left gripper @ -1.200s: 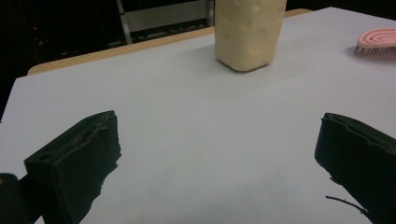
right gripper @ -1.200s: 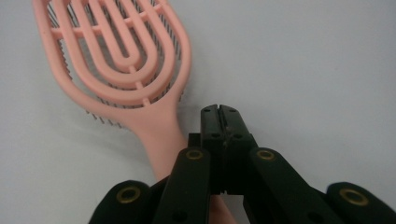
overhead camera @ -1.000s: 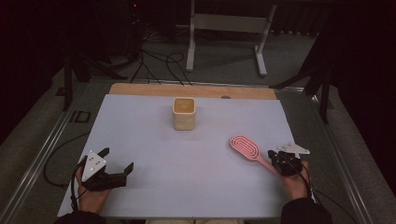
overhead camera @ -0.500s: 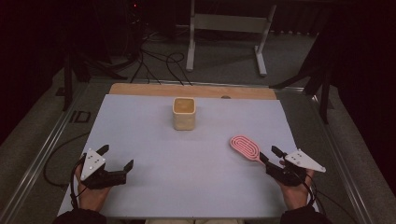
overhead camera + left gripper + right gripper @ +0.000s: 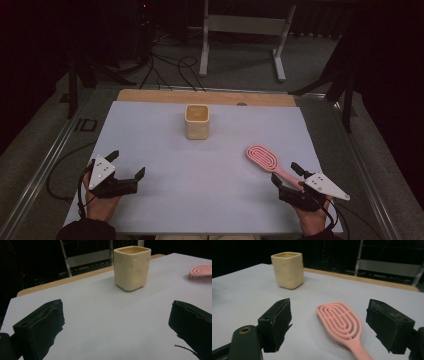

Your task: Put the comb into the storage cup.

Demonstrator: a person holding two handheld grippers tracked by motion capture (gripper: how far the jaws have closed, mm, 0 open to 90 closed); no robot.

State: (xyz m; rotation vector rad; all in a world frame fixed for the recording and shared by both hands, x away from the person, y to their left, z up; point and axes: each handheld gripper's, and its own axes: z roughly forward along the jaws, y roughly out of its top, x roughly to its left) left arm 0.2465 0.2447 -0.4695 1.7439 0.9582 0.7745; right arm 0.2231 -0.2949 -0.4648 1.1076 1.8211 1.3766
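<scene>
My claws' pads (image 5: 277,322) are black. The hairbrush (image 5: 264,159) is pink with looping ridges, the cup (image 5: 197,121) pale yellow, the table sheet (image 5: 210,200) light grey-blue, its far edge tan.

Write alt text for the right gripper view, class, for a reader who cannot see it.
A pink hairbrush lies bristles down on a pale table, between and just beyond the open right tongs, whose black jaws have just been opening and do not touch it. Its handle points toward the camera. Farther back on the left stands a cream square-sided cup, upright.
</scene>
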